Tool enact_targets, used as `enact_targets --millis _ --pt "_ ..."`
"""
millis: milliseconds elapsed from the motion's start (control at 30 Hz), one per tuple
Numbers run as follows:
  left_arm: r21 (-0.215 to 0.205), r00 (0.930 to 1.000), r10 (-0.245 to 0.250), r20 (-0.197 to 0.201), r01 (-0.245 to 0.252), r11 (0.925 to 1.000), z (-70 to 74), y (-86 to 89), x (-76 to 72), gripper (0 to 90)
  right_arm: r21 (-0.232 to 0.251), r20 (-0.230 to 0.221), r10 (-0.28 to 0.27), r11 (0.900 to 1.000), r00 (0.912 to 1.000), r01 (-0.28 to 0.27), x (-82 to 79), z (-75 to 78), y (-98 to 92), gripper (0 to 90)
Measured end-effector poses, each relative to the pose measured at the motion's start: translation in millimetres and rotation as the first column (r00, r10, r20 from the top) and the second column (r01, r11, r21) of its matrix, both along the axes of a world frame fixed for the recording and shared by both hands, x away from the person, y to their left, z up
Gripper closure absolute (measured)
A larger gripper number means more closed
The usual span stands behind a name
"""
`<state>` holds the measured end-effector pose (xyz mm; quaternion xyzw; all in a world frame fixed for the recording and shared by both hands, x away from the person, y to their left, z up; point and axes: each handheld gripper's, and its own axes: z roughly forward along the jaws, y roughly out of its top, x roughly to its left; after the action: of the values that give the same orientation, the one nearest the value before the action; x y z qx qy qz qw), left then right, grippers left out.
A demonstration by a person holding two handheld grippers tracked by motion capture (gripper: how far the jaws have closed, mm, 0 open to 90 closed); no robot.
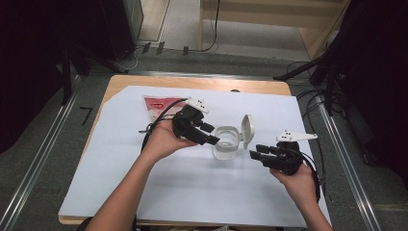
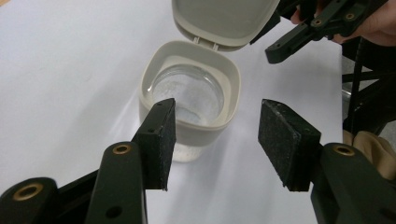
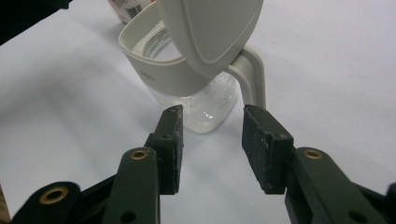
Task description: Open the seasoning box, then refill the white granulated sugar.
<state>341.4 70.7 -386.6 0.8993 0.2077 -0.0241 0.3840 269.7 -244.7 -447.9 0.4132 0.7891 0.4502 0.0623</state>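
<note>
The clear jar (image 1: 226, 143) stands mid-sheet with its hinged lid (image 1: 247, 128) upright on the right, blocking entry from that side; the mouth is open from above. A red-and-white pouch (image 1: 156, 107) lies far left (well apart). The white sheet (image 1: 192, 192) near the person is bare

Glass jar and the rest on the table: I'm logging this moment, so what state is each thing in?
Glass jar: upright on the white sheet, looks empty, held by neither gripper.
Hinged lid: flipped open, standing up behind the rim.
Left gripper: open, fingers apart, just short of the jar.
Right gripper: open, nothing between its fingers.
Red-and-white packet: lying flat behind the left hand.
</note>
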Motion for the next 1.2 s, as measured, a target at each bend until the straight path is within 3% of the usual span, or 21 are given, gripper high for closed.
enact_targets --millis 233,733,1000,1200 --pt "0.011 0.9998 0.019 0.002 -0.019 0.9998 2.6 16.2 -3.5 43.5 0.021 0.005 0.027 0.999 0.9996 -0.027 -5.0 3.2 4.7 56.1" --pt "0.005 0.997 0.073 -0.026 -0.073 0.9973 2.1 57.9 -4.9 42.4 -0.022 0.01 0.059 0.998 0.9982 -0.059 -0.9 -0.7 10.2 52.8" --pt "0.0 0.9906 0.136 -0.017 -0.136 0.9908 2.0 84.5 -3.9 45.6 -0.052 0.017 0.07 0.996 0.9974 -0.069 1.9 -2.0 13.1 50.9" --pt "-0.01 0.9854 0.17 -0.016 -0.17 0.9854 4.3 104.7 -3.7 45.5 -0.037 0.018 0.081 0.996 0.9965 -0.081 4.5 -2.4 13.1 50.9"
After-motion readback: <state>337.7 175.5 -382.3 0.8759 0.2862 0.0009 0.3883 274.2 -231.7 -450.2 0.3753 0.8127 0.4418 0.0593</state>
